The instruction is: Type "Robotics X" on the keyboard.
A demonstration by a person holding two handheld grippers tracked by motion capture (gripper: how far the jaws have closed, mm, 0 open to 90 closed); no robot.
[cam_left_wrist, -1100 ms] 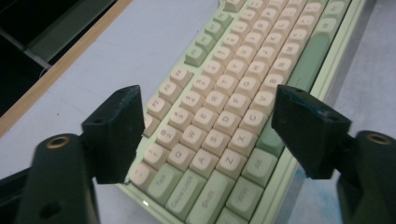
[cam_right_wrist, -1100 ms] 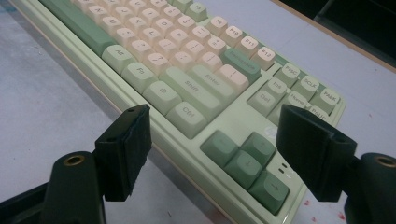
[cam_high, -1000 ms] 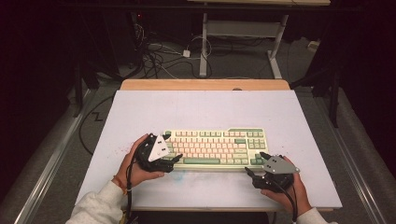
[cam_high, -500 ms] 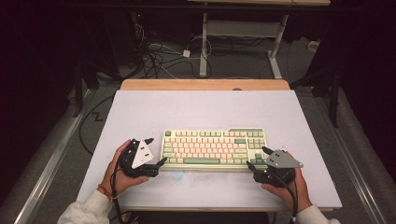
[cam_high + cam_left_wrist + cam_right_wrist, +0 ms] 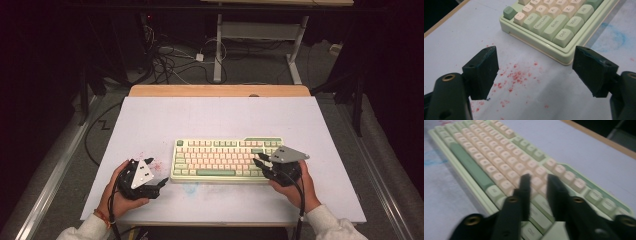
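Note:
A pale green keyboard (image 5: 227,160) with cream keys lies at the middle of the white table. My left gripper (image 5: 157,171) rests just left of its near left corner, clear of it, with the jaws wide open and empty. In the left gripper view the left gripper (image 5: 536,53) faces that keyboard corner (image 5: 554,30) over red specks. My right gripper (image 5: 258,159) hovers over the keyboard's right end. In the right gripper view the right gripper (image 5: 539,177) has its jaws drawn almost together above the keys (image 5: 499,157), with only a narrow slit and nothing held.
The white table top (image 5: 220,117) has a wooden strip (image 5: 220,90) along its far edge. Red specks (image 5: 516,77) and a faint blue smear (image 5: 616,40) mark the sheet near the keyboard. Cables (image 5: 170,60) and table legs stand on the floor beyond.
My left gripper pulled back left, away from the keyboard's left end. My right gripper moved forward onto the keyboard's right end, and its jaws narrowed.

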